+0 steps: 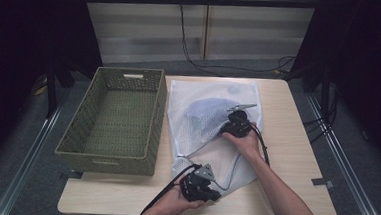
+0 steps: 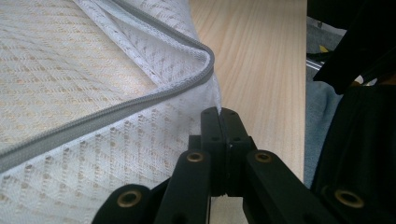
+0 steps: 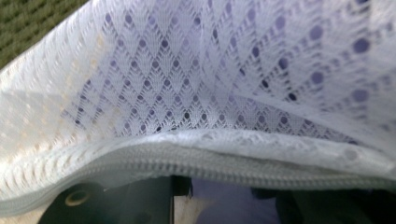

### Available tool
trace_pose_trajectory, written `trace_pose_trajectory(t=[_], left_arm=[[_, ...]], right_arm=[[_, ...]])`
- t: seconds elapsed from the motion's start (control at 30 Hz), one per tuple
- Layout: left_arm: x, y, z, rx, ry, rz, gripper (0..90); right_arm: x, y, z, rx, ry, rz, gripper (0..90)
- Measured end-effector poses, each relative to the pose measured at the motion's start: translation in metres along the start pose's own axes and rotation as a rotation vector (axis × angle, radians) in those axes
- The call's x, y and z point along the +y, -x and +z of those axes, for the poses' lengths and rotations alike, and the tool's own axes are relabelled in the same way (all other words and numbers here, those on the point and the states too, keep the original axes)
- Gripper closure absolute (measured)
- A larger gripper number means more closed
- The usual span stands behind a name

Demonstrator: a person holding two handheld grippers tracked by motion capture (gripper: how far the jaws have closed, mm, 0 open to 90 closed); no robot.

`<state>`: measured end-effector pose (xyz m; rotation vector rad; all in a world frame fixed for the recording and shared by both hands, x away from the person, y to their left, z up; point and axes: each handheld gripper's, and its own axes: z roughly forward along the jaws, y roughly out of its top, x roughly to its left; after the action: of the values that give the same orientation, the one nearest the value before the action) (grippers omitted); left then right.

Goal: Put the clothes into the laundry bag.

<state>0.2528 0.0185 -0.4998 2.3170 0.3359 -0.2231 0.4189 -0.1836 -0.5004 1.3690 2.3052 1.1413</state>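
Where overhead blurs, left tool (image 2: 219, 116) pinched on mesh bag (image 2: 70, 93)

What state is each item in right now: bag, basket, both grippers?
Mesh bag: flat on the table, bluish item inside, zip edge lifted.
Basket: upright, empty, left of the bag.
Left gripper: fingers shut, pinching the bag's near corner.
Right gripper: at the zip edge; open or shut, cannot tell.

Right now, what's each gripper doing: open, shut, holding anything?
Left gripper: jaws shut on the corner of the white mesh laundry bag.
Right gripper: at the bag's zipper edge; jaws covered, cannot tell.
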Motion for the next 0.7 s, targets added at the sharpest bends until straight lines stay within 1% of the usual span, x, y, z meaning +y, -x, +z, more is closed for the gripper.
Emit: trace_pose_trajectory(t=[0.03,0.07,0.13,0.17,0.2,0.23,0.3,0.33,0.37,0.4,0.43,0.47,0.5,0.53,0.6,0.67,0.7], left_arm=[[0.001,0.001,-0.002,0.027,-0.035,0.008,90.0],[0.001,0.001,-0.002,0.017,-0.035,0.006,90.0],[0.001,0.001,-0.002,0.017,-0.031,0.003,90.0],[0.001,0.0,-0.002,0.014,-0.035,0.01,90.0],[0.001,0.0,-0.001,0.0,-0.019,0.007,90.0],[0.001,0.001,-0.002,0.026,-0.033,0.009,89.9],[0.001,0.0,-0.002,0.025,-0.034,0.009,90.0],[0.0,0.0,0.0,-0.003,0.002,-0.003,90.0],[0.0,0.0,0.0,-0.002,0.001,-0.002,90.0],[0.0,0.0,0.0,-0.003,0.002,-0.004,89.9],[0.001,-0.001,-0.002,0.011,-0.037,0.002,89.9],[0.001,0.0,-0.002,0.007,-0.029,-0.015,90.0],[0.001,-0.001,-0.002,0.016,-0.037,-0.009,90.0],[0.001,-0.002,-0.002,-0.005,-0.033,-0.008,90.0],[0.001,-0.002,-0.002,-0.004,-0.033,-0.011,89.9],[0.001,-0.002,-0.002,-0.005,-0.031,-0.016,89.9],[0.0,-0.002,-0.001,-0.011,-0.015,-0.011,89.9]], right_arm=[[0.0,0.001,0.0,0.009,0.007,0.006,66.8],[0.0,0.0,0.0,0.012,0.005,0.006,66.1],[-0.003,-0.001,-0.001,0.026,-0.007,-0.004,64.0],[-0.005,-0.002,-0.001,0.034,-0.007,-0.007,63.1],[-0.007,-0.001,-0.003,0.047,0.001,-0.013,62.5],[-0.009,-0.001,-0.005,0.064,-0.002,-0.008,61.3],[-0.013,-0.001,-0.011,0.1,0.002,-0.012,59.8],[-0.016,-0.002,-0.014,0.128,-0.001,-0.012,59.5],[-0.018,-0.002,-0.017,0.157,-0.002,-0.026,58.5],[-0.021,-0.003,-0.021,0.175,-0.001,-0.036,57.8],[-0.023,-0.003,-0.025,0.194,0.005,-0.043,57.6],[-0.025,-0.003,-0.03,0.211,0.013,-0.046,57.5],[-0.027,-0.002,-0.034,0.219,0.02,-0.048,57.2],[-0.029,-0.001,-0.038,0.23,0.026,-0.05,56.9],[-0.032,0.001,-0.046,0.235,0.04,-0.053,56.5],[-0.031,0.005,-0.055,0.248,0.075,-0.054,55.7],[-0.03,0.006,-0.058,0.255,0.093,-0.045,55.2]])
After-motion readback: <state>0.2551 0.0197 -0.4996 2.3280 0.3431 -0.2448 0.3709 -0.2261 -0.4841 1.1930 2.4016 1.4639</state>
